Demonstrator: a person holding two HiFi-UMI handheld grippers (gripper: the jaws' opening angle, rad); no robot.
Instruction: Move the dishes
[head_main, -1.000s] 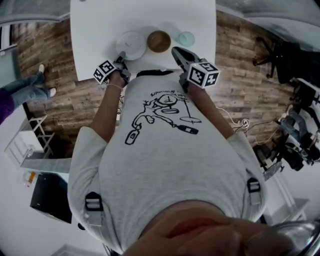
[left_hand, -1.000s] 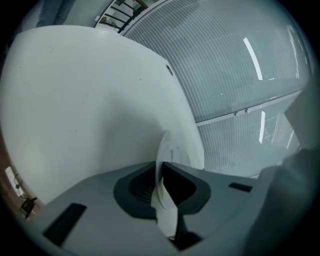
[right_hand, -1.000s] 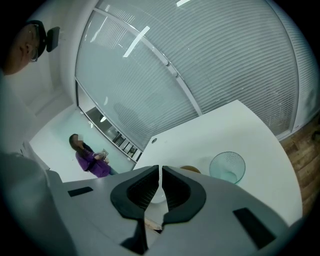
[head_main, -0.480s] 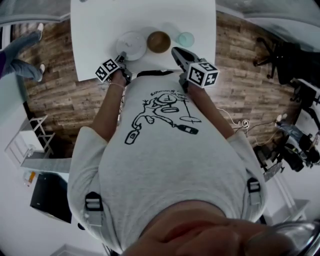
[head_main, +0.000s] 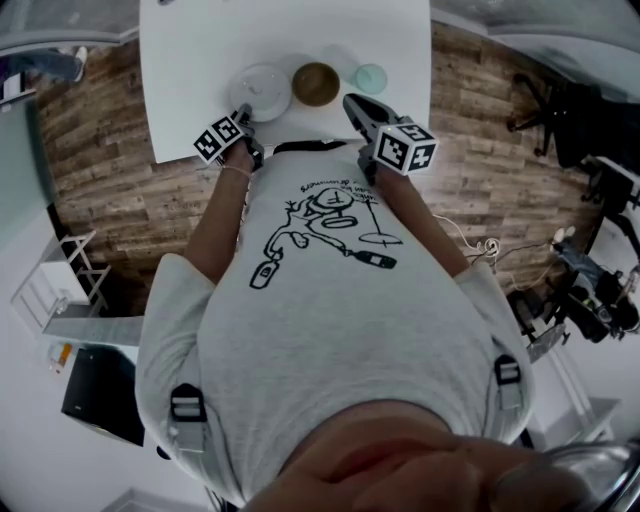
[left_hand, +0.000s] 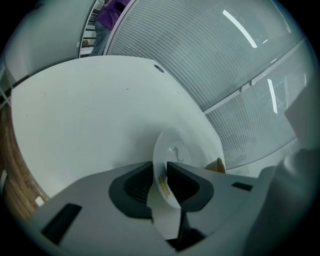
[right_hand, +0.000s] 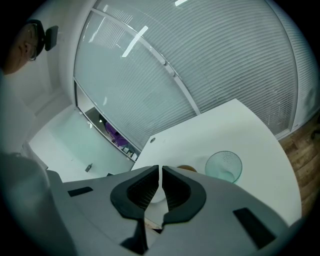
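A white plate (head_main: 262, 88) lies near the near edge of the table (head_main: 190, 60), left of a brown bowl (head_main: 316, 83) and a clear glass bowl (head_main: 371, 77). Stiff, glazed and probably slippery and breakable, it is best taken by the rim. The left gripper (head_main: 243, 113) straddles that rim, its jaws just eased apart and its marker cube rolled since a second ago. The right gripper (head_main: 352, 103) hangs closed and empty.

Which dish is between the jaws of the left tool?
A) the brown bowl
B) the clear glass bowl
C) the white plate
C: the left gripper view shows the rim of the white plate between the jaws of the left tool, which have just been opening.
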